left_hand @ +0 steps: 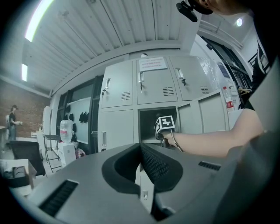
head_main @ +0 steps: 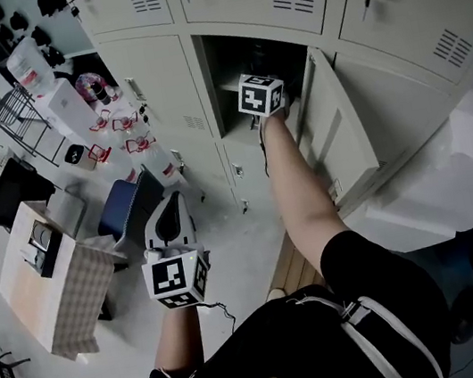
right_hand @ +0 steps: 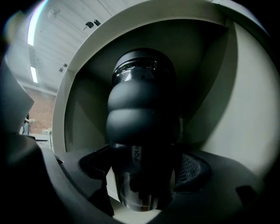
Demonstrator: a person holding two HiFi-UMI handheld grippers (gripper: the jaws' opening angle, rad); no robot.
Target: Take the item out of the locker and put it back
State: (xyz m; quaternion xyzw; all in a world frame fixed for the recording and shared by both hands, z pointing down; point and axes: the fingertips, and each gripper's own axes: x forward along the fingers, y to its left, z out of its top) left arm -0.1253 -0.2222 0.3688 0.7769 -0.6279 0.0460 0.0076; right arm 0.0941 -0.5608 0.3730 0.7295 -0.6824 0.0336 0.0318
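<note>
The left gripper (head_main: 169, 209) is seen shut at lower left; the upright bottle (right_hand: 142, 122) is straddled in the locker (right_hand: 245, 109) by the right gripper (right_hand: 144, 168), jaws wide, unclamped.

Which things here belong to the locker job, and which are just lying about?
In the job:
- bottle, standing between the fingers of the right gripper
- open locker
- locker door, swung open

Lying about:
- water jug
- wire rack
- box on the floor
</note>
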